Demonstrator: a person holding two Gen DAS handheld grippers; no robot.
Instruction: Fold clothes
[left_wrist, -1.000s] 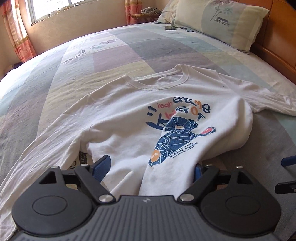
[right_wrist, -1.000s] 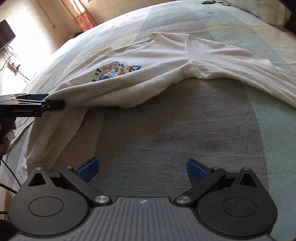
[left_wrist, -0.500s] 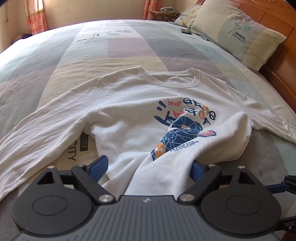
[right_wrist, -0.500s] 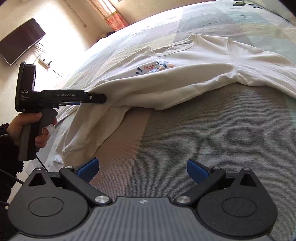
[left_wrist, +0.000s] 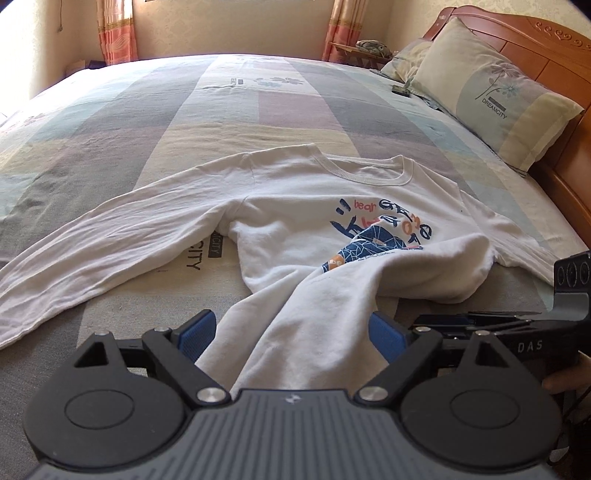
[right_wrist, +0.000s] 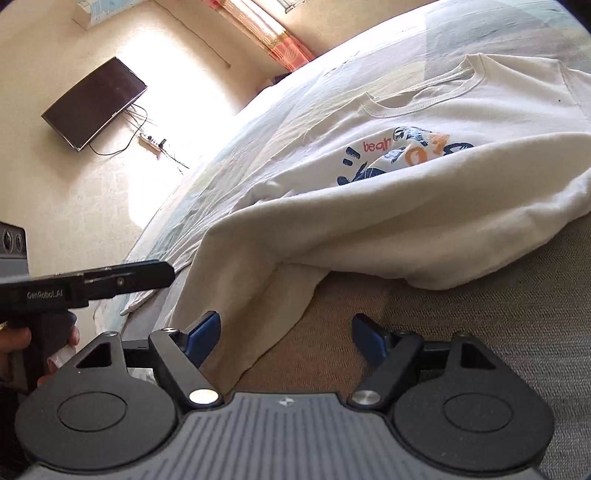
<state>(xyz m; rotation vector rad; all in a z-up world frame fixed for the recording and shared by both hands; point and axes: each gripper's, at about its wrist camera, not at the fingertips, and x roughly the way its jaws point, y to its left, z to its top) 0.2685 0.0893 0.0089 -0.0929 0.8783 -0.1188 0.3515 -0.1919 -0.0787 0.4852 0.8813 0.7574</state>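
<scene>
A white long-sleeved shirt (left_wrist: 295, 221) with a blue and orange print lies face up on the patchwork bed sheet (left_wrist: 258, 103). Its left sleeve stretches out flat. Its lower part is bunched into a raised fold that runs toward me between the fingers of my left gripper (left_wrist: 291, 319). Those jaws stand wide, and the left blue pad (left_wrist: 195, 332) is clear of the cloth. In the right wrist view the same fold (right_wrist: 258, 280) rises off the bed. Its lower edge lies between the closing jaws of my right gripper (right_wrist: 286, 325), beside the left pad. No pad presses on it.
Two pillows (left_wrist: 498, 96) lean on a wooden headboard (left_wrist: 561, 74) at the right. A small dark object (left_wrist: 400, 89) lies near them. A television (right_wrist: 92, 103) and cables hang on the wall beyond the bed's edge. A hand (right_wrist: 14, 339) holds the left gripper's handle.
My right gripper swung left up to the raised fold and its jaws narrowed, so the cloth edge now lies between them. The left view turned, shifting the shirt rightward, with the right gripper now close beside it.
</scene>
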